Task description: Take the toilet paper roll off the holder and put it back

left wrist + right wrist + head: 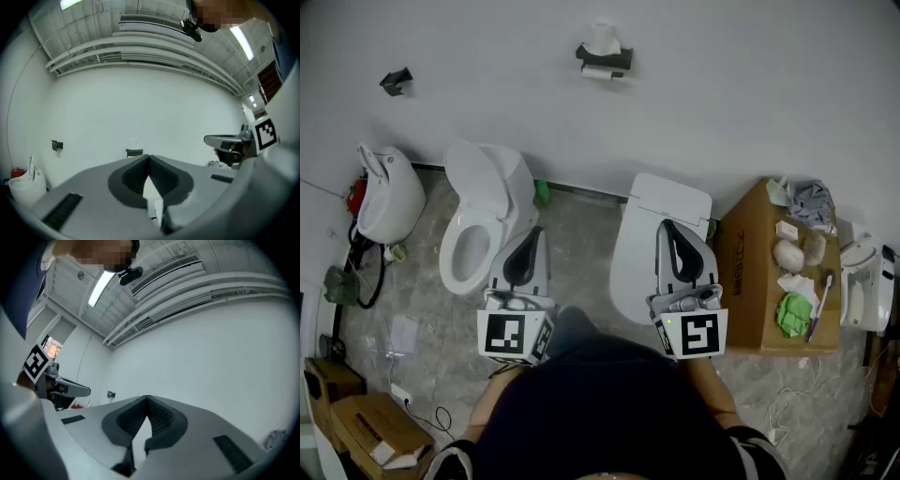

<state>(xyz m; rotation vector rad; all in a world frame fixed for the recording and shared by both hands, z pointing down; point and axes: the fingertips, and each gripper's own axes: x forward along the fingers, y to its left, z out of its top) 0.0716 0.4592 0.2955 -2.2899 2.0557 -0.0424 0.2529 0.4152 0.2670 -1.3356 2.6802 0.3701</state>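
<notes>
The white toilet paper roll (602,37) sits on a dark holder (606,61) fixed to the white wall, far ahead of both grippers. In the left gripper view the holder (134,152) is small, just left of the jaw tips, and the roll above it is a faint pale shape. My left gripper (531,236) is shut with nothing in it; its jaws meet at the tips (149,157). My right gripper (668,229) is shut and empty as well (147,398). Both are held close to the person's body, side by side, pointing at the wall.
Below the grippers stand an open-lidded toilet (478,225) and a closed one (645,234). A white fixture (386,192) is at the left. At the right, a cardboard box (759,281) carries several small items. A small black fitting (396,81) hangs on the wall at left.
</notes>
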